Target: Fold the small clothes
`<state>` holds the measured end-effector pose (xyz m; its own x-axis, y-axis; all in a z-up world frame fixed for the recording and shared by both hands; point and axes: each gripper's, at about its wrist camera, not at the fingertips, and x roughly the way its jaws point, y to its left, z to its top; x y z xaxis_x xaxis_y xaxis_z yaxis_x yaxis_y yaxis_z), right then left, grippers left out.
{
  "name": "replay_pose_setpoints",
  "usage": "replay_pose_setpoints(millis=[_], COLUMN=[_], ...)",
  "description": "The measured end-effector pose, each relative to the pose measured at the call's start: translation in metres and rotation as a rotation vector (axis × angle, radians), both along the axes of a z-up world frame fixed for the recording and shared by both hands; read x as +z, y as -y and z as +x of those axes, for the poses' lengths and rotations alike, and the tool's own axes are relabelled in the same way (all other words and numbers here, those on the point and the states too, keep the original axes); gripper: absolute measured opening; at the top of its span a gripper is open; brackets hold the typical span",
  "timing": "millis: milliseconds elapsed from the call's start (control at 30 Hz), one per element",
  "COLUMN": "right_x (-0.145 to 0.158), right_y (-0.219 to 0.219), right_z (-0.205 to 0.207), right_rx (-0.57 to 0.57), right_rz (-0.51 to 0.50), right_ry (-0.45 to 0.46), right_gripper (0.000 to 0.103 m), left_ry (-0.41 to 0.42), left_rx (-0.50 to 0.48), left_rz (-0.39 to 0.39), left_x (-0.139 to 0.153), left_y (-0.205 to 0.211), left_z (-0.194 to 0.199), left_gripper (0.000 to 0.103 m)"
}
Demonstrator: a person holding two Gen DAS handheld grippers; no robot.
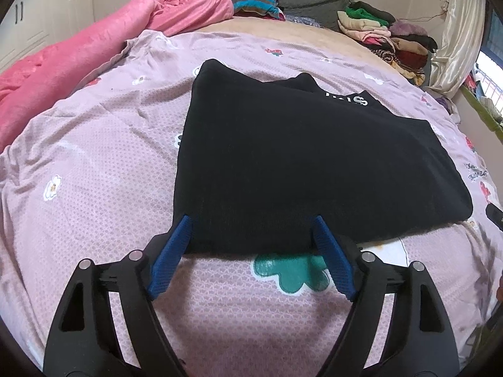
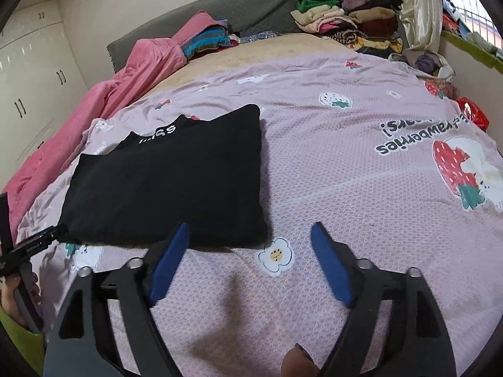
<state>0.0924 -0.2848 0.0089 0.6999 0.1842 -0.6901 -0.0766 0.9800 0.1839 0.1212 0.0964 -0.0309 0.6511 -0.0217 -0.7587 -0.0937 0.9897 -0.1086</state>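
A black garment (image 1: 298, 157) with white lettering lies folded into a flat rectangle on the pink strawberry-print bedspread (image 1: 94, 172). My left gripper (image 1: 251, 220) is open, its blue fingertips (image 1: 184, 229) resting at the garment's near edge, which spans the gap between them; the left tip sits at the near left corner. In the right wrist view the same garment (image 2: 169, 182) lies to the left. My right gripper (image 2: 251, 227) stands wide open just off the garment's near right corner, its left fingertip (image 2: 180, 235) over the near edge, and it holds nothing.
A rumpled pink blanket (image 1: 78, 53) runs along the left side of the bed. Piles of clothes (image 2: 352, 22) sit at the far right by the grey headboard (image 2: 220, 12). A hand (image 2: 15, 292) holding the other gripper shows at the left edge. White wardrobes (image 2: 28, 72) stand left.
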Motion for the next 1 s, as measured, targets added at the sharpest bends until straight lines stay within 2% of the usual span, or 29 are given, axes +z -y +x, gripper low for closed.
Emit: replay_pose_setpoints(millis=[133,200,300,433,633,833,1000], right_x=[0.001,0.002,0.005,0.008,0.011,0.017,0.022], right_y=[-0.003,-0.005,-0.007,-0.009,-0.015,-0.022,-0.028], right_z=[-0.004,-0.007,-0.01,-0.014,-0.02,-0.026,-0.031], right_rx=[0.003,0.008,0.015,0.028,0.036,0.051,0.067], right_rz=[-0.008,-0.007,-0.002,0.003,-0.01,-0.015,-0.019], right_ry=[0.008,0.012,0.02,0.024,0.032,0.05,0.066], right_gripper=[0.081,0.087,0.089,0.094,0.096,0.098,0.098], left_ry=[0.003,0.004,0.004,0.02,0.049,0.071,0.074], left_rx=[-0.001,-0.002,-0.006,-0.017,-0.05,-0.058,-0.063], left_rz=[-0.013,-0.023,-0.033,-0.015,0.004,-0.034,-0.022], left_x=[0.001,0.002,0.002,0.006,0.017,0.027,0.032], left_y=[0.0,0.0,0.001,0.007,0.021,0.029,0.036], left_z=[-0.004,-0.008,-0.012,-0.017,-0.032,-0.045,-0.053], left_gripper=[0.074,0.08,0.081,0.093,0.093,0.093,0.093])
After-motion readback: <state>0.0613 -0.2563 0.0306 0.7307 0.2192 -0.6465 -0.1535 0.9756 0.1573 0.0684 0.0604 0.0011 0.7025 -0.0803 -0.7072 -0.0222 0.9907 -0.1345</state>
